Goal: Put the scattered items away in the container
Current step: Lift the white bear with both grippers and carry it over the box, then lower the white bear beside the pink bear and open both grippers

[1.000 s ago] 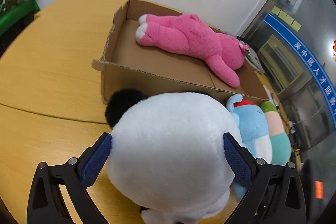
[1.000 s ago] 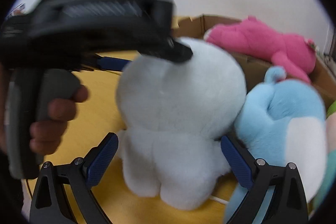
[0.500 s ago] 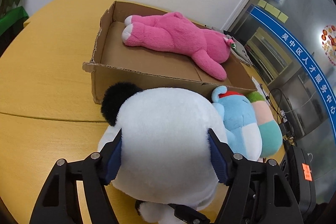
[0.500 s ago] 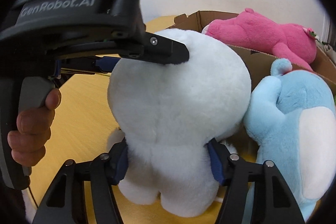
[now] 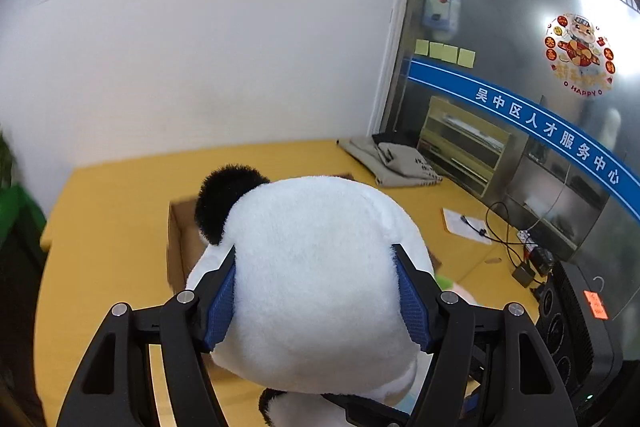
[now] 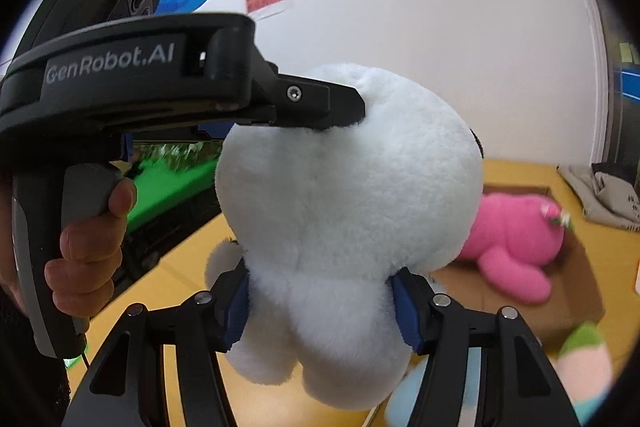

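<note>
We grip the white plush upright — head topmost, left claw on head, right claw on body (both clenched), above the bench, box with pink plush beyond.

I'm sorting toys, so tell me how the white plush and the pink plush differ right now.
The white plush is held upright in the air by both claws; the pink plush lies flat in the box. The white one has a black ear; the pink one is pink all over. Both are soft toys.
</note>
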`<state>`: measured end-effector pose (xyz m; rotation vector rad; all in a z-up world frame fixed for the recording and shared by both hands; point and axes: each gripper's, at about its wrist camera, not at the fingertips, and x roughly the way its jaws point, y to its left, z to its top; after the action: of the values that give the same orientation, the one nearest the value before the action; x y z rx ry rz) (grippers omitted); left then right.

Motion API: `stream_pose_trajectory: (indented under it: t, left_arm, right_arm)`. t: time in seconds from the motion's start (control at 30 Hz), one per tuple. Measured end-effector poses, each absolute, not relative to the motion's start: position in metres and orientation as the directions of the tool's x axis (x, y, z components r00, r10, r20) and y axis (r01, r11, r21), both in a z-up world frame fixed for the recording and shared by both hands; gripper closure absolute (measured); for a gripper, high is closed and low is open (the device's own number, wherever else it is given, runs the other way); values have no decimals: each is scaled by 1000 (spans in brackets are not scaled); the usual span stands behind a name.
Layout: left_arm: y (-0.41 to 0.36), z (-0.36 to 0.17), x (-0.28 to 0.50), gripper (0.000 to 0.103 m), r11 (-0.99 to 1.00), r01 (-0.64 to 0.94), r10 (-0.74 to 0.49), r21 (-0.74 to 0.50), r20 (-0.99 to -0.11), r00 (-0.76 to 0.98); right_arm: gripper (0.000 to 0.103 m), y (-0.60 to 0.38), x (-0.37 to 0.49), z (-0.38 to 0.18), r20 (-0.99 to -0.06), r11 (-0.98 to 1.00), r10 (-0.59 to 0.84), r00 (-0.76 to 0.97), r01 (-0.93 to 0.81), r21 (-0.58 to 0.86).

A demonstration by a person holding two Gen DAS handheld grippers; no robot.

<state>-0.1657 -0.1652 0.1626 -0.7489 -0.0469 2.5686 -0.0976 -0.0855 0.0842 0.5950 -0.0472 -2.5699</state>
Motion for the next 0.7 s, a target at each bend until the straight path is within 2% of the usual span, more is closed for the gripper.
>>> stream_pose_trajectory:
  t: [0.1, 0.2, 0.37, 0.47, 0.6, 0.7]
  left_arm:
    - [-168, 160, -218, 29, -886, -437, 451, -156, -514, -729]
    - [-176, 133, -265, 29, -888, -432, 443, -161, -558, -702]
    - [-202, 47, -325, 29, -900, -370, 423, -232, -669, -610]
    - [-217, -5, -338, 27, -905, -321, 418, -280, -726, -545]
    - [-224, -19, -329, 21, -914, -325, 393, -244, -735, -553]
    - [-228, -19, -325, 13, -931, -284, 355, -230, -750, -558]
  right_arm:
    - [43, -84, -137, 92, -405, -888, -458, -791, 424, 178]
    - [43, -92, -180, 76, -440, -898, -440, -783, 379, 223]
    - [43, -111, -229, 13, -571, -893, -446, -689, 299, 337]
    - [43, -127, -241, -29, -655, -895, -444, -612, 267, 357]
    - [43, -141, -242, -55, -721, -911, -412, -557, 266, 316]
    - [31, -151, -241, -55, -748, -921, -385, -540, 279, 273]
